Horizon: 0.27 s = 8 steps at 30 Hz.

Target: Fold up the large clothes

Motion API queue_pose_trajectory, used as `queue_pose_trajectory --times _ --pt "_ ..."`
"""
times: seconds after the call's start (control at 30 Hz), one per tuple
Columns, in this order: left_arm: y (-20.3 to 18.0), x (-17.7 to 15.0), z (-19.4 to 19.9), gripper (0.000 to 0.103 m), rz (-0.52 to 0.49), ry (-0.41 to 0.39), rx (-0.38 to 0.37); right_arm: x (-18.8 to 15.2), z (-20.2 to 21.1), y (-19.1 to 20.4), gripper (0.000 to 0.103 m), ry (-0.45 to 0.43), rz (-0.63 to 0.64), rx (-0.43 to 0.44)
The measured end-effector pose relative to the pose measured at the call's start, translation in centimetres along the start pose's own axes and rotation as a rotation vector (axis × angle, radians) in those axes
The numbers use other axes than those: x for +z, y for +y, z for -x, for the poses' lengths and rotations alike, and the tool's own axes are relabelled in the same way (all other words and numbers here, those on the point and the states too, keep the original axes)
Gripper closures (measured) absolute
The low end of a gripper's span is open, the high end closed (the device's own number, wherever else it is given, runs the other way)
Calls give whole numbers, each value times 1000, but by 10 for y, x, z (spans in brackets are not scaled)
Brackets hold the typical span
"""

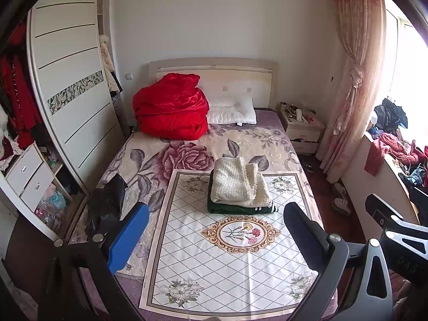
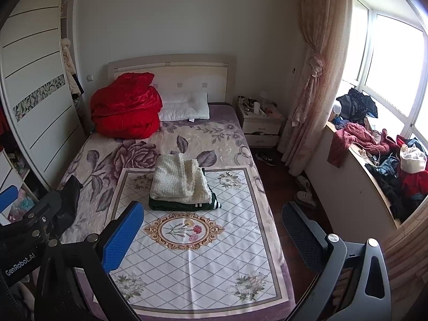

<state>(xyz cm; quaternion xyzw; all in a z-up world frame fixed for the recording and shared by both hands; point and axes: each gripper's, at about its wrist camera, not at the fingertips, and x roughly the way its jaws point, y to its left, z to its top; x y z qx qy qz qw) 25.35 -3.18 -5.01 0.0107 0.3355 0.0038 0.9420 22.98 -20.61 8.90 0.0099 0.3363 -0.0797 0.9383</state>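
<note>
A folded cream fleece garment (image 1: 238, 184) lies on top of a folded dark green garment (image 1: 240, 208) on the white patterned mat (image 1: 232, 267) spread over the bed. The stack also shows in the right wrist view (image 2: 178, 180). A dark garment (image 1: 107, 203) lies at the bed's left edge, also visible in the right wrist view (image 2: 68, 200). My left gripper (image 1: 214, 227) is open and empty, held above the foot of the bed. My right gripper (image 2: 211, 227) is open and empty beside it, to the right.
A red quilt (image 1: 171, 107) and a white pillow (image 1: 232, 109) lie at the headboard. A wardrobe (image 1: 67, 80) stands left, a nightstand (image 2: 260, 123) right. A pile of clothes (image 2: 388, 157) covers the window ledge. Shoes (image 2: 303, 190) lie on the floor.
</note>
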Motion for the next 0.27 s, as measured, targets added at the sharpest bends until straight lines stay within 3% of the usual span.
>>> queue_pose_trajectory --times 0.27 --pt "5 -1 -1 0 5 7 3 -2 1 0 0 4 -7 0"
